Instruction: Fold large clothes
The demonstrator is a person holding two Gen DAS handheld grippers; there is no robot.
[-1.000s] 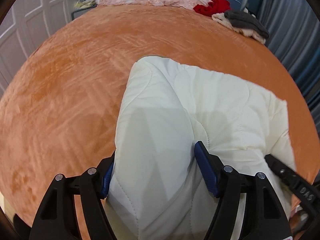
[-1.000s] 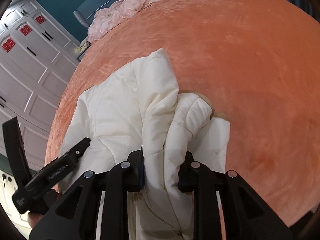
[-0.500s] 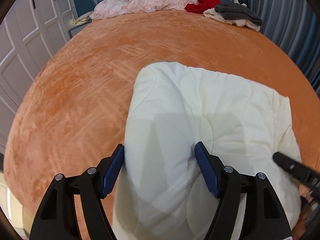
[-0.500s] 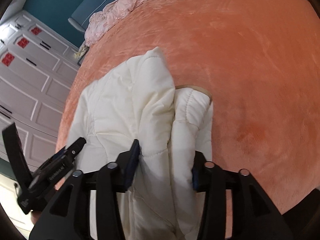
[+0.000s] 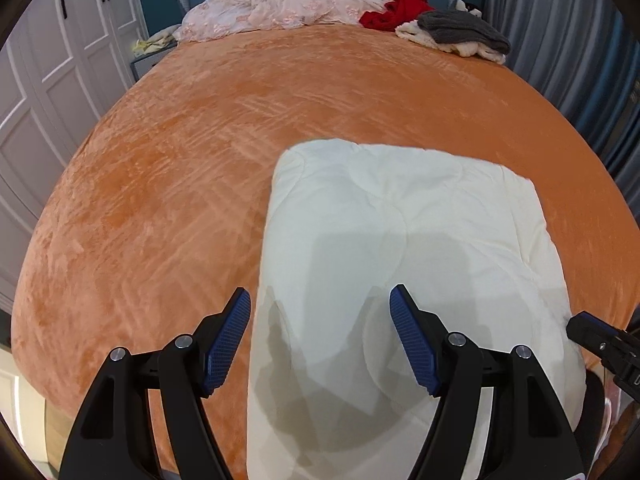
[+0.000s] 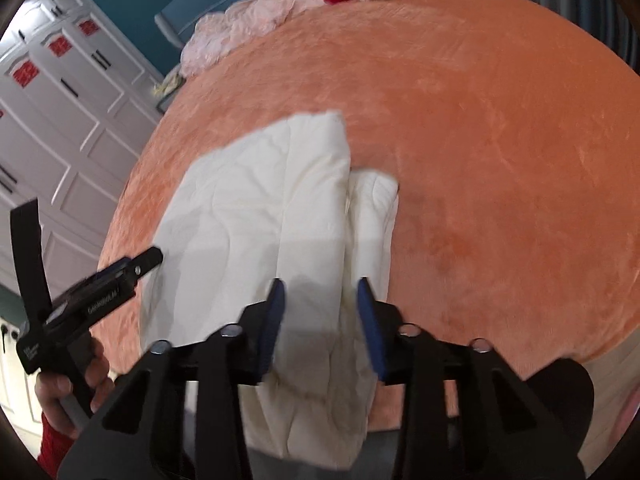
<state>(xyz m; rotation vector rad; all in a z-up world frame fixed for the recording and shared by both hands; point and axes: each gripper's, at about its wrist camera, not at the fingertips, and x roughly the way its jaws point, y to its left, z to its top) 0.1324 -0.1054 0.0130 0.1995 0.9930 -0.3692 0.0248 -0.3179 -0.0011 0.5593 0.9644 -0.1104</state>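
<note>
A cream quilted jacket (image 5: 400,240) lies folded into a rough rectangle on the orange bed cover (image 5: 180,200), its near end hanging over the bed's edge. My left gripper (image 5: 318,292) hovers above the jacket's near left part, open, with its blue pads (image 5: 228,332) clear of the fabric. My right gripper (image 6: 320,284) stands over the folded right side of the jacket (image 6: 260,208). Its jaws are closing and narrow, the fabric lies beneath them and looks ungripped. The left gripper (image 6: 120,276) shows in the right wrist view, held by a hand (image 6: 64,392).
At the headboard end lie pink bedding (image 5: 280,10), a red garment (image 5: 396,8) and a grey and cream pile (image 5: 460,32). White wardrobe doors (image 5: 52,80) stand to the left, grey curtains (image 5: 560,40) to the right. The tip of the right gripper (image 5: 600,344) shows at the right edge.
Both grippers let go of the jacket's folds and drew back and up. The jacket settled flat on the bed. The right jaws widened, then narrowed again.
</note>
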